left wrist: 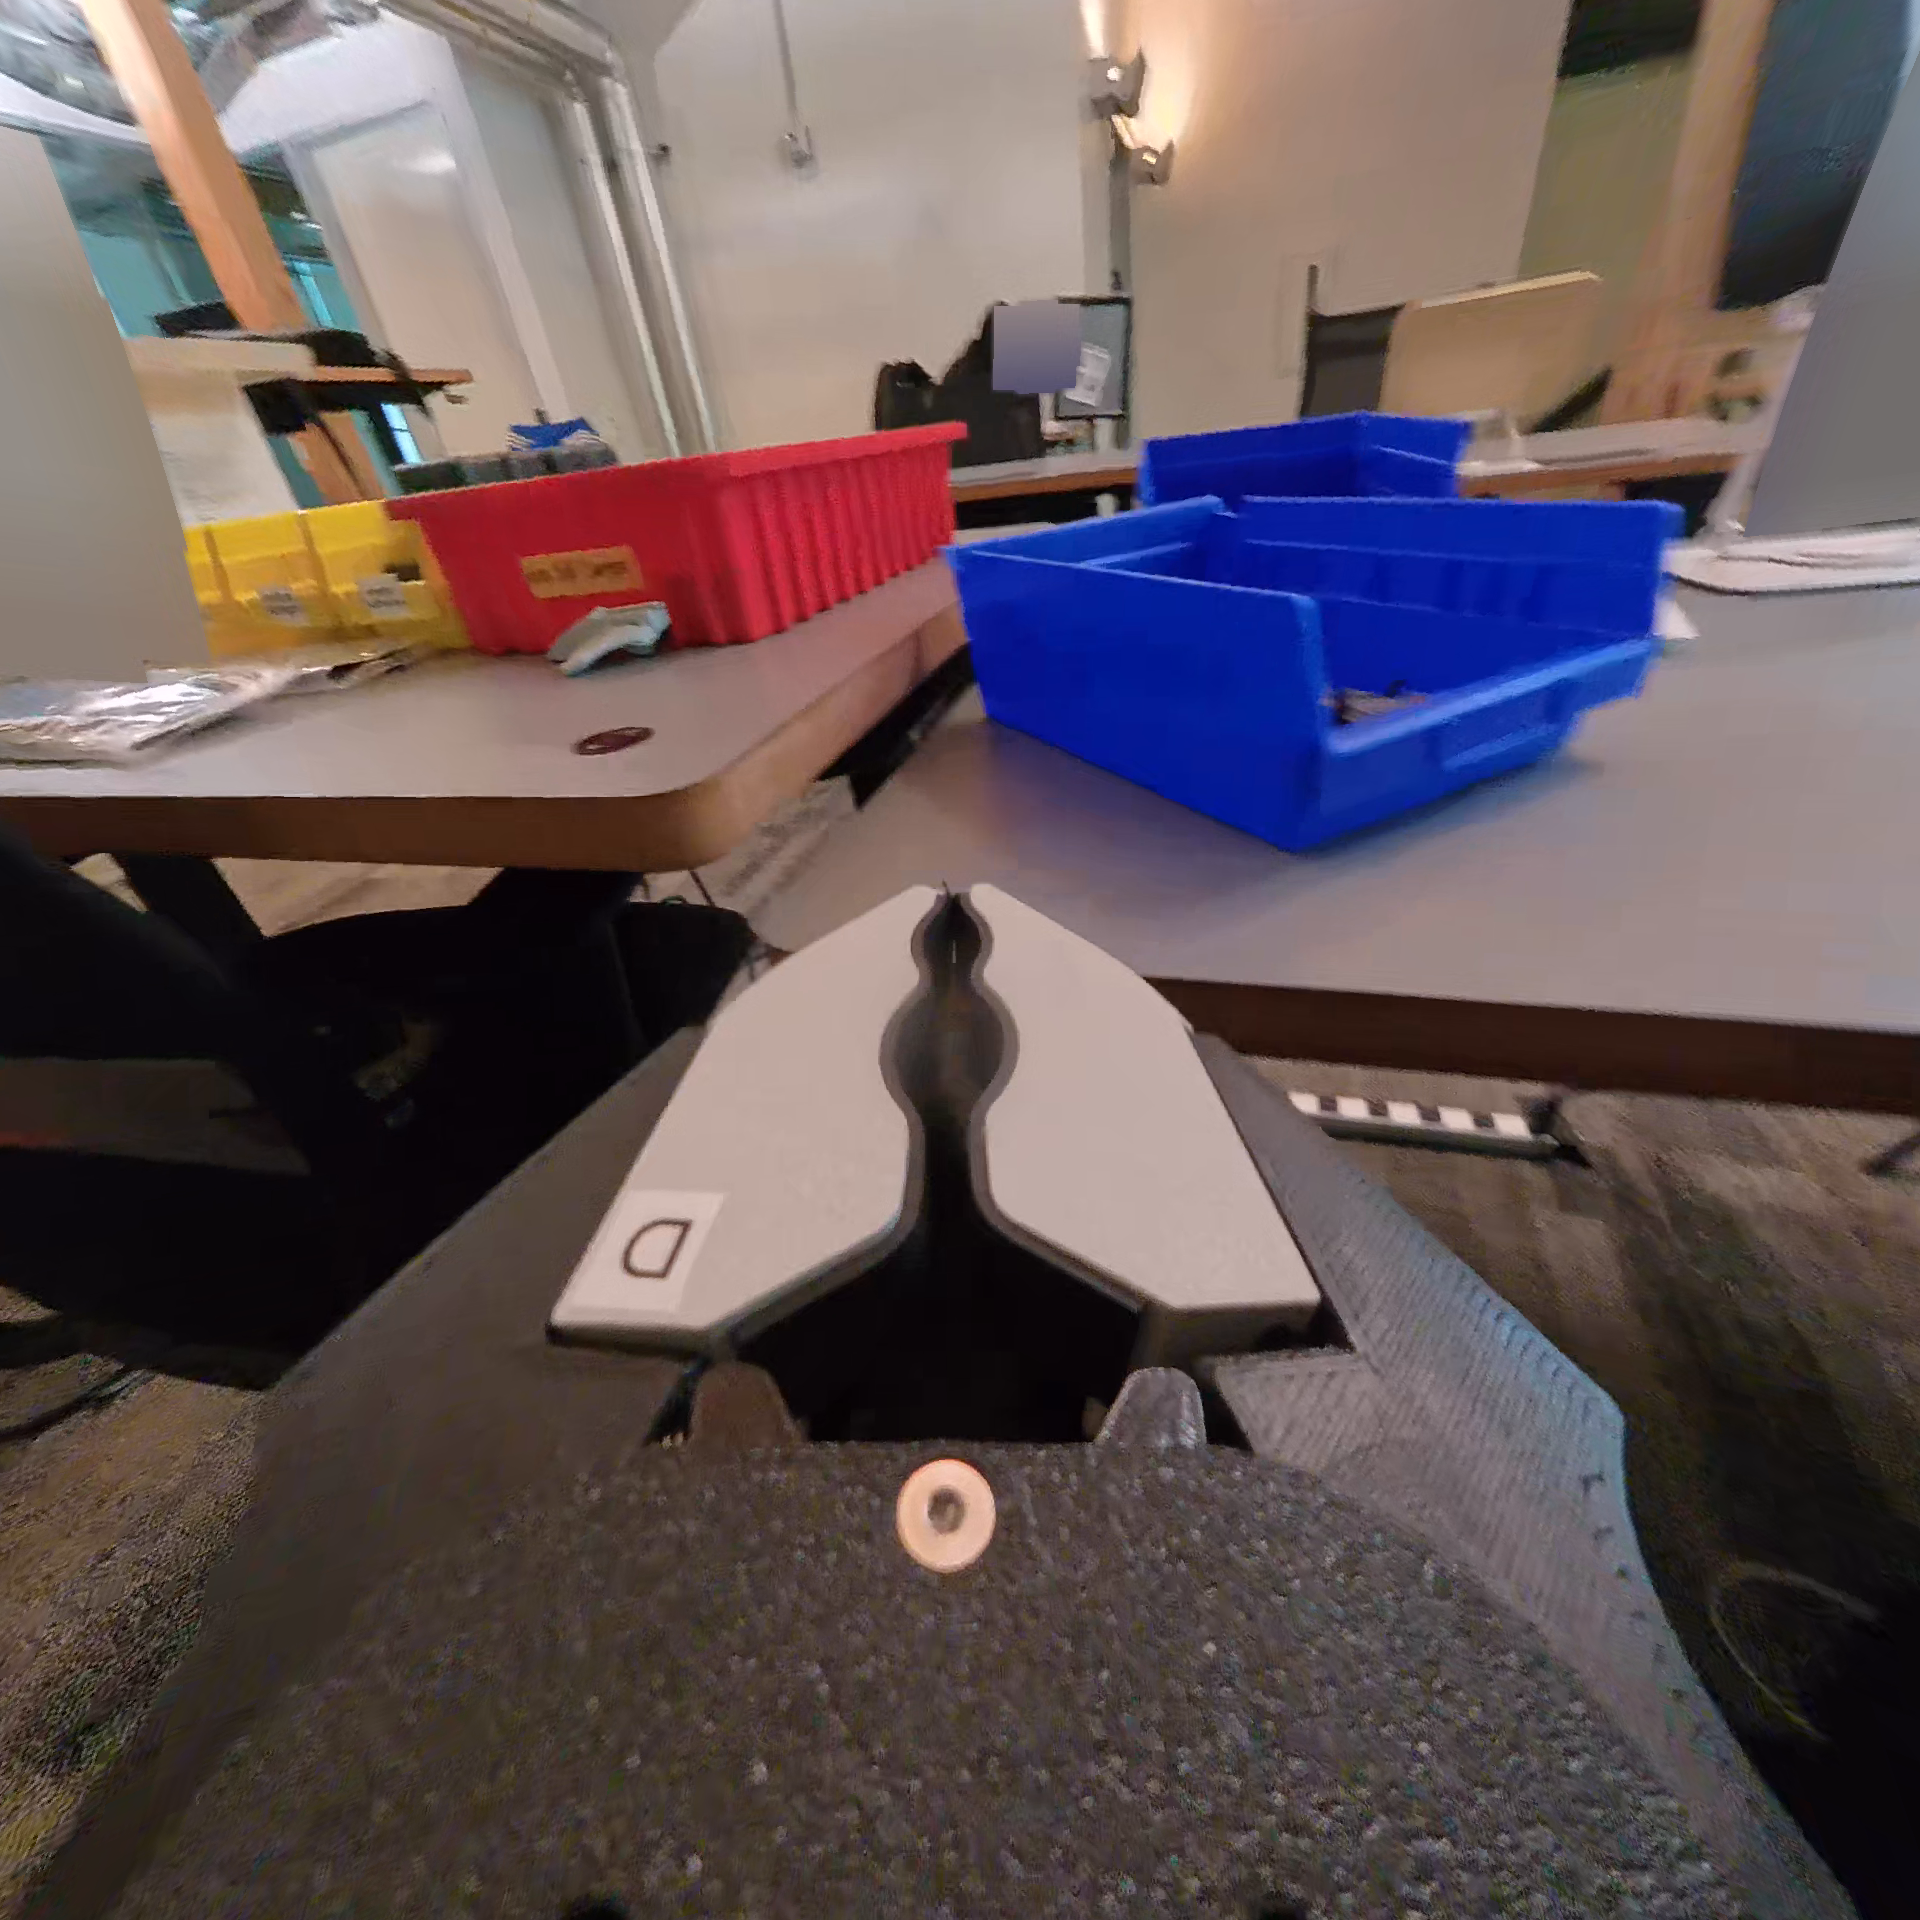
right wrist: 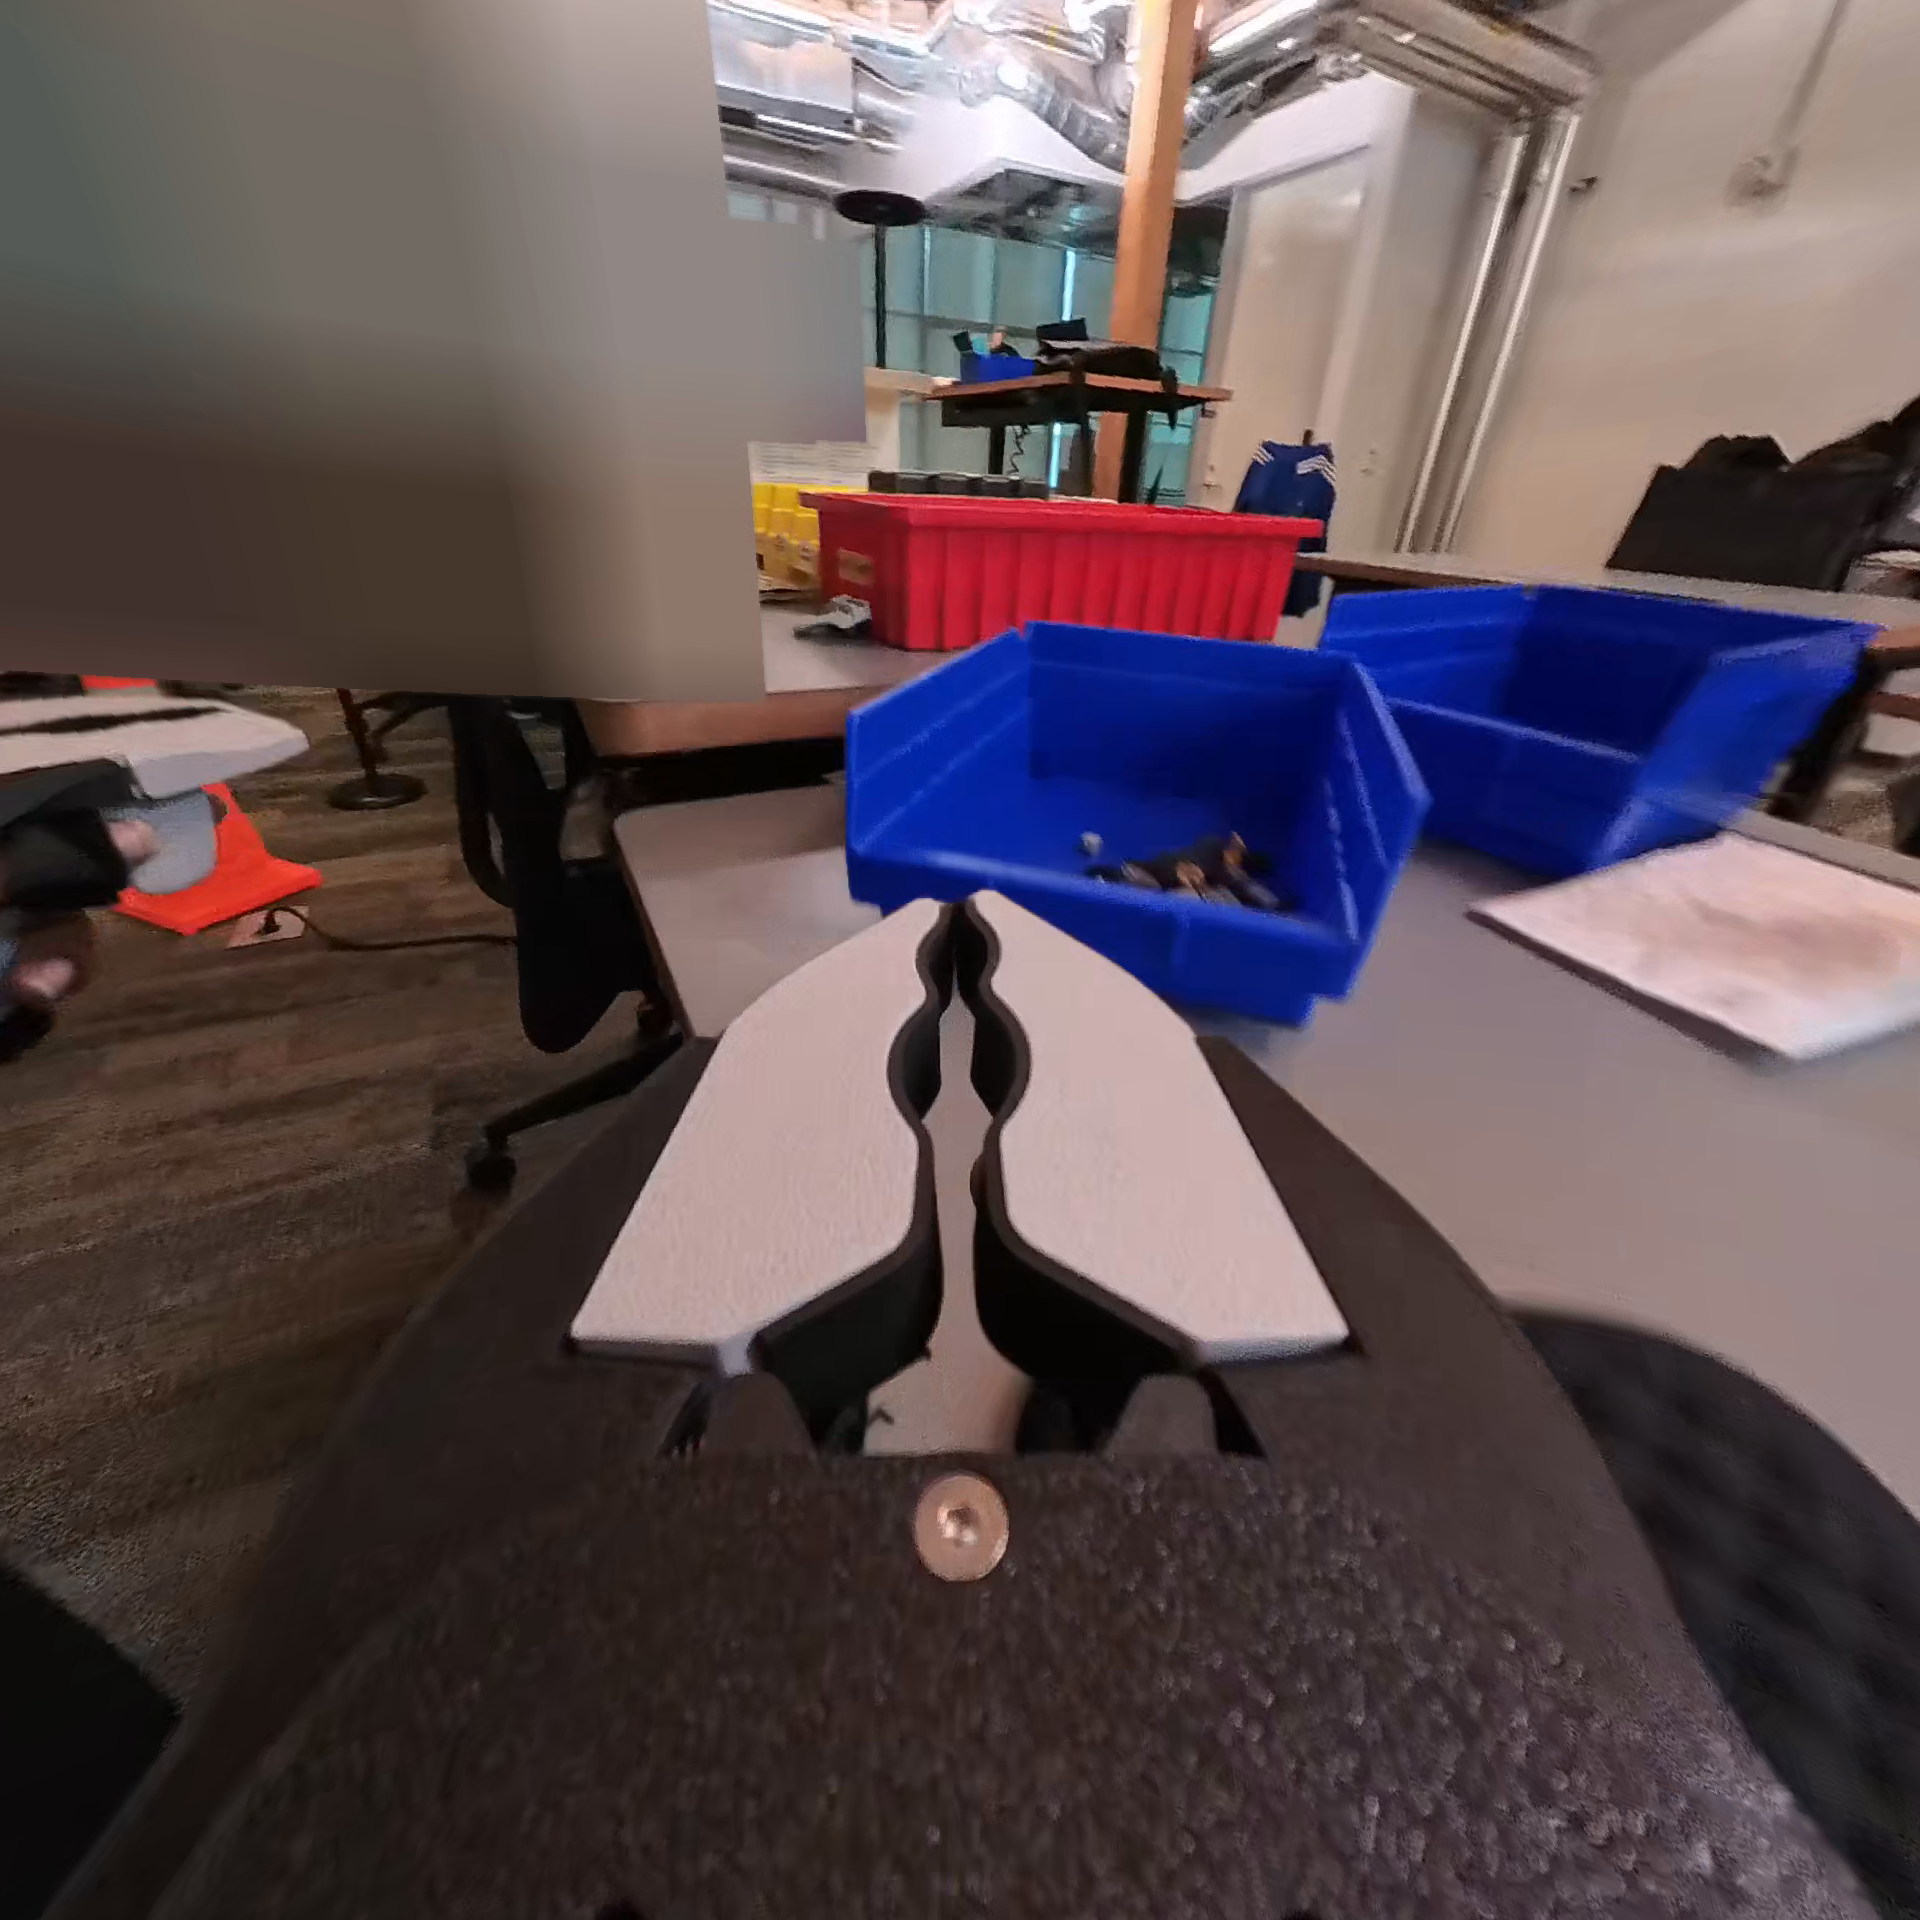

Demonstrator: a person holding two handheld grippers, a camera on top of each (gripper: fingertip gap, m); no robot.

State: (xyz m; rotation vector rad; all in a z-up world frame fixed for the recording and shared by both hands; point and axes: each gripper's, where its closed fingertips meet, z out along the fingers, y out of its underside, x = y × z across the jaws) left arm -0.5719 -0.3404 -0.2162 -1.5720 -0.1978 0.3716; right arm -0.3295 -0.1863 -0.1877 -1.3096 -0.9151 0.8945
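My left gripper is shut and empty, its grey fingers pressed together just off the near corner of a grey table. A blue bin stands on that table ahead and to the right, with small dark parts in it. My right gripper is shut and empty, held over the same table just in front of the blue bin, which holds several small dark parts. The other gripper shows at the far left of the right wrist view, held by a hand.
A second blue bin stands behind the first. A red tote and yellow bins sit on the neighbouring table. A flat grey sheet lies at the right. An office chair stands at the table's left. My hands' fingertips stand some 30 cm from each other.
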